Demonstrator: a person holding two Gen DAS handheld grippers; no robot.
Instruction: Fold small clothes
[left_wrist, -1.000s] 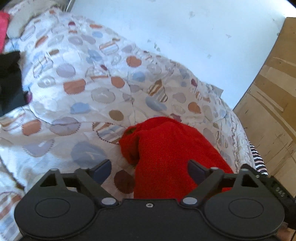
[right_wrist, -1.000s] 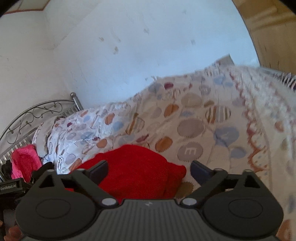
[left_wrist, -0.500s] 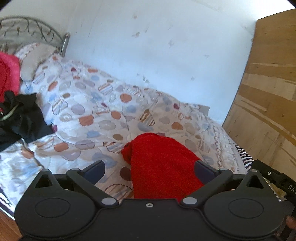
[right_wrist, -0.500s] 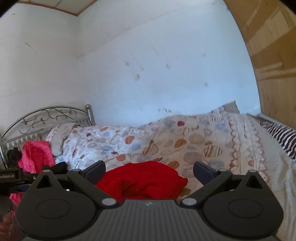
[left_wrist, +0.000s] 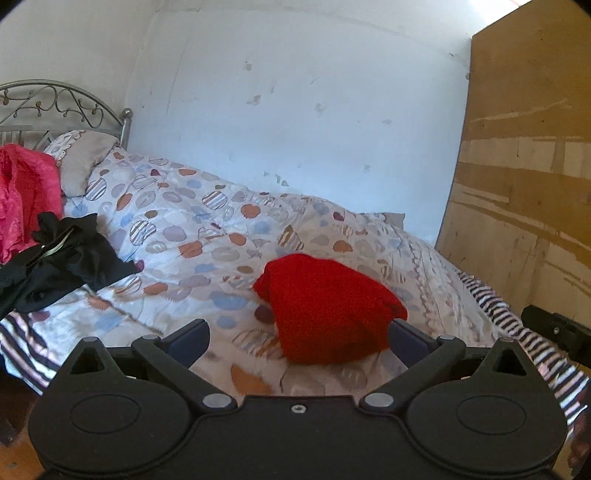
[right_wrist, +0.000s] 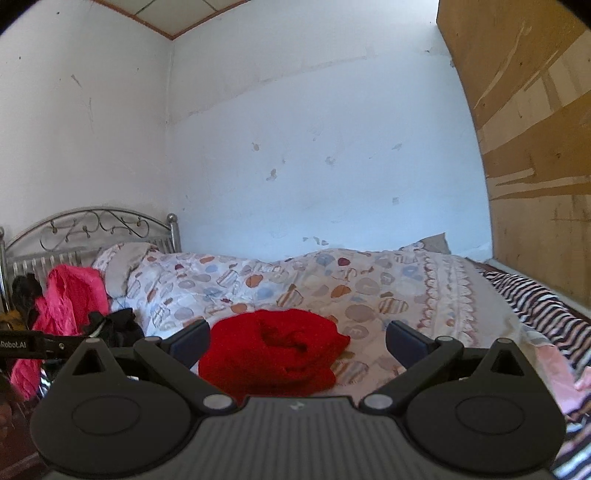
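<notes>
A folded red knitted garment (left_wrist: 327, 314) lies on the patterned quilt (left_wrist: 207, 236) near the bed's front edge; it also shows in the right wrist view (right_wrist: 269, 350). My left gripper (left_wrist: 297, 341) is open and empty, held back from the bed with the garment just beyond its right finger. My right gripper (right_wrist: 297, 341) is open and empty, with the garment ahead of its left finger. Neither gripper touches the garment.
A black garment (left_wrist: 62, 258) and a pink garment (left_wrist: 22, 195) lie at the left by the pillow (left_wrist: 81, 162) and metal headboard (right_wrist: 92, 225). A striped sheet (left_wrist: 491, 306) covers the bed's right side. A wooden panel (left_wrist: 524, 184) stands at the right.
Both grippers have pulled back and up from the bed, so the red garment looks smaller and lies free. The views now take in the headboard, walls and the other clothes.
</notes>
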